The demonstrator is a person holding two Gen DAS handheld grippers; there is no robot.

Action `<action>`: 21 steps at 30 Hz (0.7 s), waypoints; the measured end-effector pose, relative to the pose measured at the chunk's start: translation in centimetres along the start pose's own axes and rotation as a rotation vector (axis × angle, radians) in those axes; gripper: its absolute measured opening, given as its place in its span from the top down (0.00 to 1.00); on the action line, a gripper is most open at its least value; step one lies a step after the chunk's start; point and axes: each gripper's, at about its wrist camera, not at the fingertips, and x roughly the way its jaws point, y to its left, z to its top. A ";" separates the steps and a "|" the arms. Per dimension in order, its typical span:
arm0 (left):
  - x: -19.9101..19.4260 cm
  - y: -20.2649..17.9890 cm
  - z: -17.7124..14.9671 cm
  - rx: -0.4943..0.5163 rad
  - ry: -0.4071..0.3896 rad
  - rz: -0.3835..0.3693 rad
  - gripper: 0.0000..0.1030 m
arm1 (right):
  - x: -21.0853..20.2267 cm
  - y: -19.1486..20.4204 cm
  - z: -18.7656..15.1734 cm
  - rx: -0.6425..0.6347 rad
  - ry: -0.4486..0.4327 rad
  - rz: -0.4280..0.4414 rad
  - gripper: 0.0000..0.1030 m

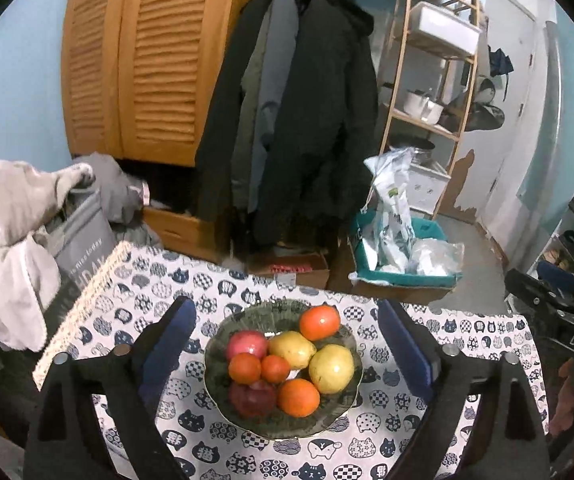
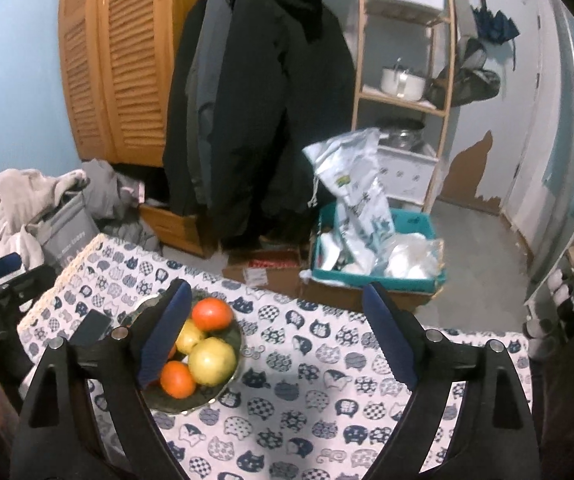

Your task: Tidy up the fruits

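Note:
A dark glass plate (image 1: 339,412) sits on the cat-print tablecloth (image 1: 399,440). It holds several fruits: oranges (image 1: 319,322), yellow pears (image 1: 332,368) and red apples (image 1: 246,345). My left gripper (image 1: 287,344) is open and empty, its fingers either side of the plate and above it. In the right wrist view the plate (image 2: 207,400) lies at the left, partly hidden by my left finger (image 2: 163,336). My right gripper (image 2: 279,336) is open and empty over bare cloth to the right of the plate.
The table's far edge drops to the floor, where a teal box (image 1: 403,276) of bags and a cardboard box (image 1: 287,268) stand. Coats (image 1: 299,120) hang behind. A laundry basket with clothes (image 1: 19,240) stands at the left. The other gripper (image 1: 559,320) shows at the right.

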 end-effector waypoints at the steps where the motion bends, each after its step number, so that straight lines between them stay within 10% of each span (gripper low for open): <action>1: -0.5 -0.2 0.1 0.005 -0.014 0.000 0.07 | -0.4 -0.1 0.0 0.000 -0.006 -0.002 0.15; 21: -6.3 -2.4 1.5 0.045 -0.208 -0.025 0.01 | -5.5 -2.4 -1.3 0.020 -0.136 -0.031 0.14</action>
